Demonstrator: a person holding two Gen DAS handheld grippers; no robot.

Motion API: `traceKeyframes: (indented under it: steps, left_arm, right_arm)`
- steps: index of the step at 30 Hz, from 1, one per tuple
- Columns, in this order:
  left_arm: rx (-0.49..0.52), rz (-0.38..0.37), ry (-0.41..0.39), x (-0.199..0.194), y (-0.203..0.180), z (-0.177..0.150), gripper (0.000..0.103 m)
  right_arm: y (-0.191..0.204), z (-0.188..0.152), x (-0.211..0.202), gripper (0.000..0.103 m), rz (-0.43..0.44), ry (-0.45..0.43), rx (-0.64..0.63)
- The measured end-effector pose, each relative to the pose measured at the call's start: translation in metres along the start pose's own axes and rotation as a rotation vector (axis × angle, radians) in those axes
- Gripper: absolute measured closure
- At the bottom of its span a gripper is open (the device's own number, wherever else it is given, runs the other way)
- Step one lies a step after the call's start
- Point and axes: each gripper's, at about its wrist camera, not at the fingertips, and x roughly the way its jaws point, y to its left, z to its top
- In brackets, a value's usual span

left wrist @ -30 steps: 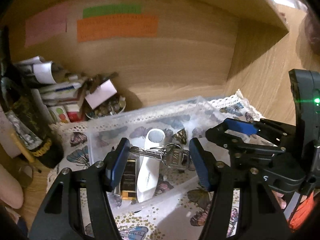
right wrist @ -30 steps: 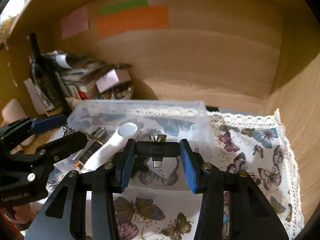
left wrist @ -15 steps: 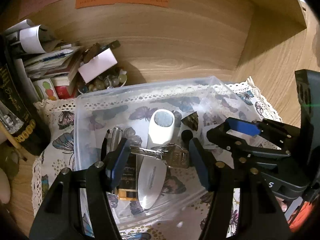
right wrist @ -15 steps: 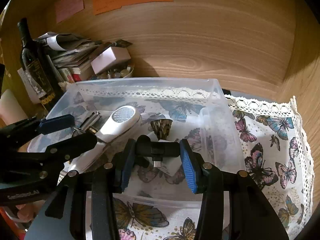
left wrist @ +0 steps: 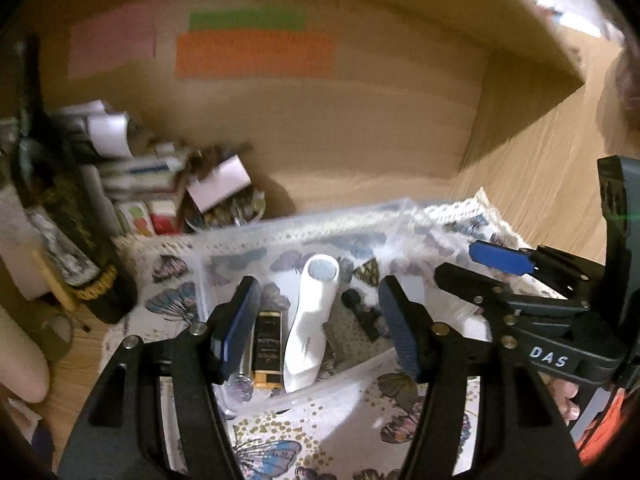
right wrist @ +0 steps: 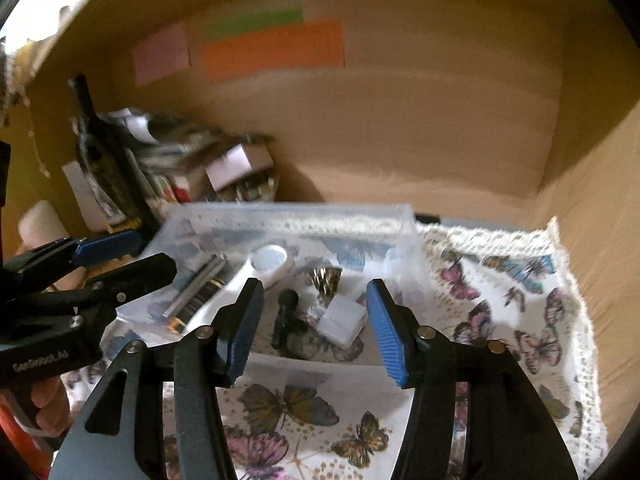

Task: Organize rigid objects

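A clear plastic bin [left wrist: 224, 240] [right wrist: 400, 216] sits on a butterfly cloth. In it lie a white handheld device [left wrist: 310, 320] [right wrist: 256, 268], a black and gold lighter [left wrist: 268, 344], a black adapter [left wrist: 362, 312] [right wrist: 285, 316], a small white block [right wrist: 344, 320], a metal cylinder [right wrist: 198, 286] and a gold studded piece [right wrist: 326, 278]. My left gripper [left wrist: 320, 332] is open and empty just above the bin's near side. My right gripper [right wrist: 314, 328] is open and empty above the bin's near right part. The keys are hidden.
A dark bottle [left wrist: 60, 208] [right wrist: 108, 160] stands at the left beside a pile of papers and small boxes [left wrist: 160, 184]. Wooden shelf walls close in behind and to the right [right wrist: 592, 208]. Coloured notes [left wrist: 256, 54] are stuck on the back wall.
Both grippers have opened. The left one let go of the keys and the right one let go of the black adapter, which now lies in the bin. Both have pulled back.
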Motion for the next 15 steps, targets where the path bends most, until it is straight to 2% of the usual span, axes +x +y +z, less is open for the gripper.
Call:
traceKeyframes:
  steps: [2,5,8,11,15]
  left_arm:
    - [0.006,0.006,-0.042,-0.018,-0.004,0.003,0.038]
    - [0.016,0.018,-0.121,-0.048,-0.009,0.004,0.03]
    - [0.032,0.032,-0.185,-0.073,-0.016,0.003,0.027]
    - [0.039,0.039,-0.244,-0.096,-0.022,-0.001,0.017]
    - [0.029,0.045,-0.293,-0.117,-0.026,-0.008,0.012]
  right_arm:
    - [0.003,0.002,-0.022,0.051,-0.004,-0.048,-0.008]
    - [0.005,0.002,-0.054,0.039,-0.008,-0.127,-0.014]
    - [0.007,0.001,-0.082,0.033,-0.005,-0.19,-0.015]
    - [0.008,-0.003,-0.105,0.024,-0.001,-0.243,-0.011]
    - [0.01,-0.009,-0.126,0.018,-0.004,-0.295,-0.012]
